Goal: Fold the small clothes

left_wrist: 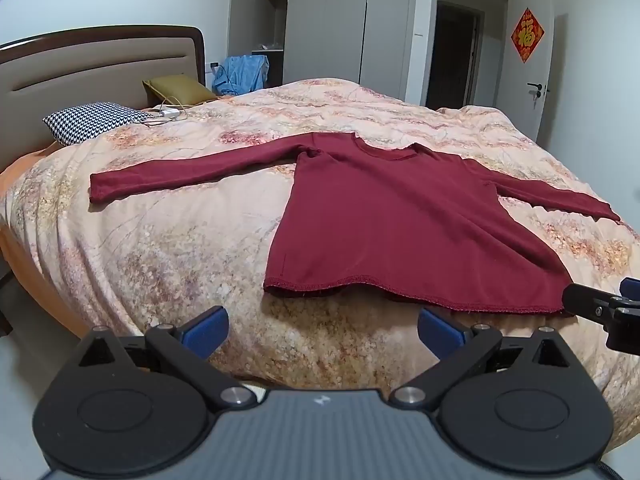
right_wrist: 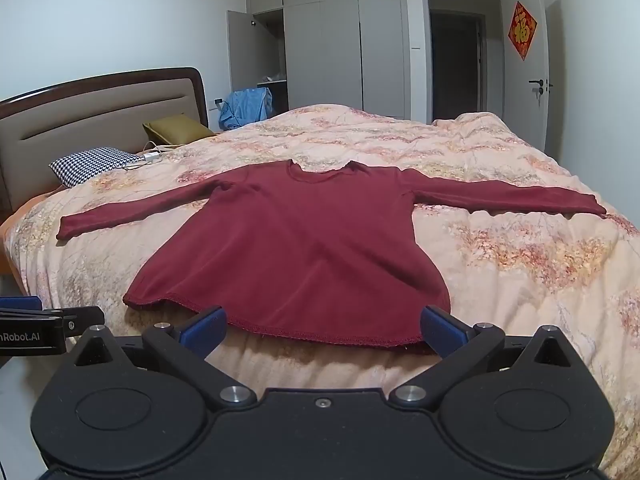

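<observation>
You've got a dark red long-sleeve top (right_wrist: 292, 248) w/ matching red stitched hem, plain, no print. It's on a peach-pink quilt (right_wrist: 500, 248) w/ faded floral pattern in rust, gold & cream. Your left gripper (left_wrist: 323, 332) & right gripper (right_wrist: 323, 330): black bodies, blue pads. Pillow (left_wrist: 94, 120) is b&w houndstooth; cushion (left_wrist: 176, 89) is olive-gold. Headboard (left_wrist: 88, 72): beige, dark brown frame. Blue cloth (left_wrist: 242, 74) behind. Wardrobe (right_wrist: 340, 40) grey; door hanging (left_wrist: 527, 35) red w/ gold character.

The right gripper (left_wrist: 624, 300) is cut off by the left wrist view's right edge. The left gripper (right_wrist: 44, 320) is cut off by the right wrist view's left edge, its printed lettering clipped. The doorway (right_wrist: 454, 68) interior is too dark to be made out.
</observation>
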